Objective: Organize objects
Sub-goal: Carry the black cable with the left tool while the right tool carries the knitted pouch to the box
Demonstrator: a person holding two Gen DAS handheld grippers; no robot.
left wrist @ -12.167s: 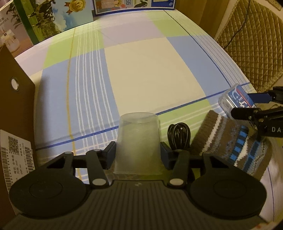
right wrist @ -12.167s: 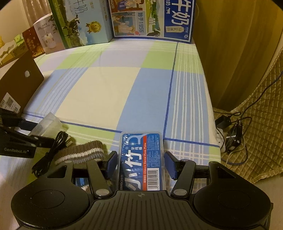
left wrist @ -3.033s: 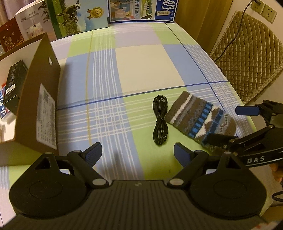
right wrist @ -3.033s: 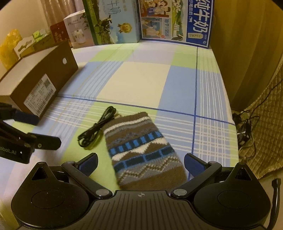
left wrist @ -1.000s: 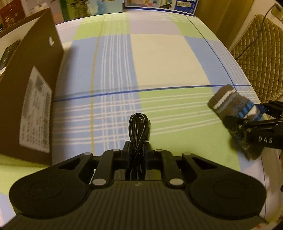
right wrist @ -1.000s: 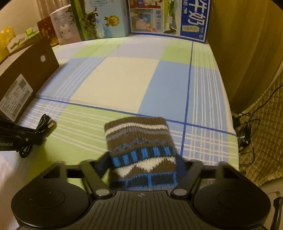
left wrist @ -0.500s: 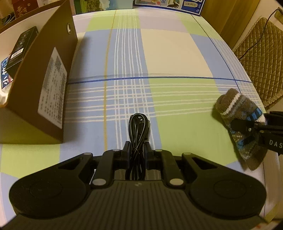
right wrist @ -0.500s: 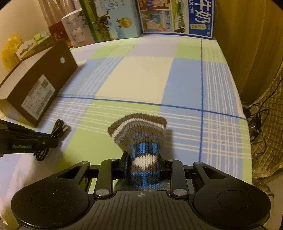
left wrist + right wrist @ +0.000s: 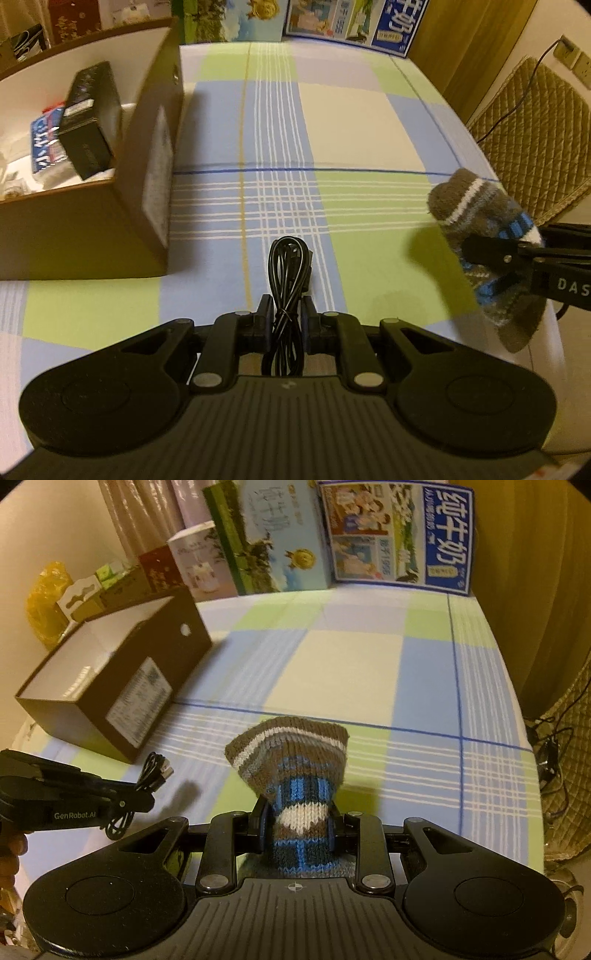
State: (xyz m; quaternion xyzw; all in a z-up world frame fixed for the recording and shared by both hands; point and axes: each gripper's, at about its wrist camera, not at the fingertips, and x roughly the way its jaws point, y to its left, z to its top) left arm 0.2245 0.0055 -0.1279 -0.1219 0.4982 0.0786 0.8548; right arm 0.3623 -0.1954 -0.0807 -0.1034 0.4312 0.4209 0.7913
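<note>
The left gripper (image 9: pixel 283 316) had its two fingers pinched on a coiled black cable (image 9: pixel 289 271), whose loop stuck out ahead of the fingertips above the checked blue, green and cream tablecloth (image 9: pixel 354 125). The right gripper (image 9: pixel 297 821) squeezed a brown knitted pouch with blue, white and grey bands (image 9: pixel 291 768) at its middle, so the wool bunched into a waist and its striped end fanned out in front.

Only the left wrist view looked down into the open brown cardboard box (image 9: pixel 147 206), showing a black carton (image 9: pixel 90 122) lying over a blue packet (image 9: pixel 44 138) on its white floor. Only the right wrist view showed the row of printed milk cartons (image 9: pixel 395 535) standing at the table's far edge, and the cable's plug end (image 9: pixel 164 771) beside the box.
</note>
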